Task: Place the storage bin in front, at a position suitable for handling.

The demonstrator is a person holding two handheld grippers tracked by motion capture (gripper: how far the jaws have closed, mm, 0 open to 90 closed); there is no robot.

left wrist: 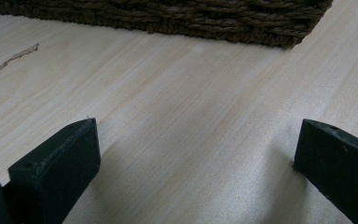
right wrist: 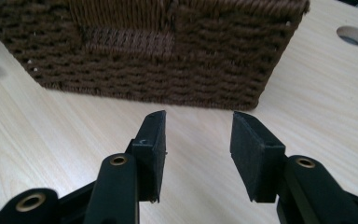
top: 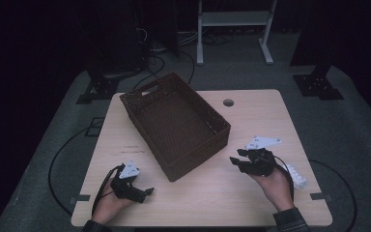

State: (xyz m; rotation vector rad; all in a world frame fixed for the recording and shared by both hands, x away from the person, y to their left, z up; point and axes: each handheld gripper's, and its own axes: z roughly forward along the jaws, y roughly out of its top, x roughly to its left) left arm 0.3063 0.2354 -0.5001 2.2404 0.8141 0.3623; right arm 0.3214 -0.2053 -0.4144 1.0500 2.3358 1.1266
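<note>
- Currently my right gripper [top: 238, 161] has its jaws partly apart with nothing between them, and it points at the short side of the dark brown woven rectangular basket [top: 176, 123], which stands slanted in the middle of the pale wooden table [top: 251, 111].
- My left gripper [top: 146, 191] rests low near the front edge, jaws wide apart and empty, the basket just ahead of it.
- I judge the first risk is a bad hold: the basket wall is thick, rough rope weave, so half-open jaws may strike the rim instead of going around it and only push the basket.
- The tabletop is smooth with fine grain, so I think the light basket could slide or turn under one-sided contact.
- The flat black pads [right wrist: 153, 140] may catch on the ribbed cords.
- A white knobbly object [top: 297, 176] lies just beside my right hand; I cannot tell what it is, but the trailing cable could sweep it off.
- A round hole [top: 228, 102] sits behind the basket.
</note>
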